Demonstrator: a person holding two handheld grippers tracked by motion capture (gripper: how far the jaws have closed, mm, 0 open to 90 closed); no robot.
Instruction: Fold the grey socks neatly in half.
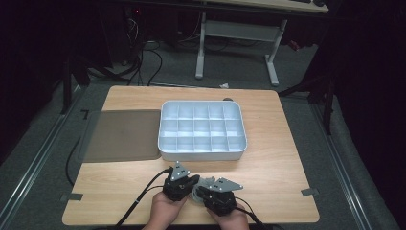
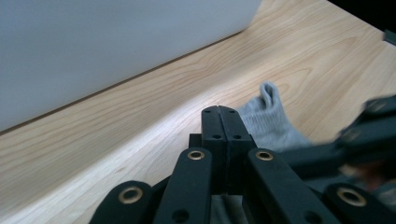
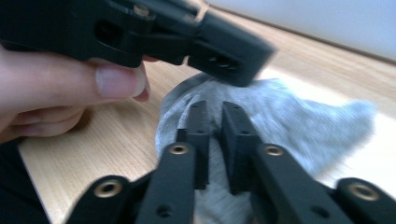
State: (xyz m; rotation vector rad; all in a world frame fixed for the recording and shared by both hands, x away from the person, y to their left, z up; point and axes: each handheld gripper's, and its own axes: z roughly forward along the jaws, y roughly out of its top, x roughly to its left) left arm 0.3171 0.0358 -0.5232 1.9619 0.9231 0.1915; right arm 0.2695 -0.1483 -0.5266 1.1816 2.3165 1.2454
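Note:
A grey sock (image 1: 197, 193) lies on the wooden table (image 1: 268, 167) near its front edge, between my two grippers. My right gripper (image 3: 215, 109) is shut on the sock (image 3: 303, 126), with grey fabric showing in the narrow gap between its jaws. My left gripper (image 2: 219, 114) has its jaws pressed together with nothing visible between them. The sock (image 2: 271, 121) lies just beyond and to the right of its tip. In the right gripper view the left gripper (image 3: 229, 58) rests against the top of the sock. Both grippers, left (image 1: 191, 182) and right (image 1: 201, 190), meet tip to tip.
A white tray (image 1: 201, 155) with several empty compartments stands mid-table, just beyond the grippers; its wall (image 2: 93, 46) looms close. A grey mat (image 1: 119, 136) lies left of the tray. A hand (image 3: 70, 88) holds the left gripper. Bare wood stretches to the right.

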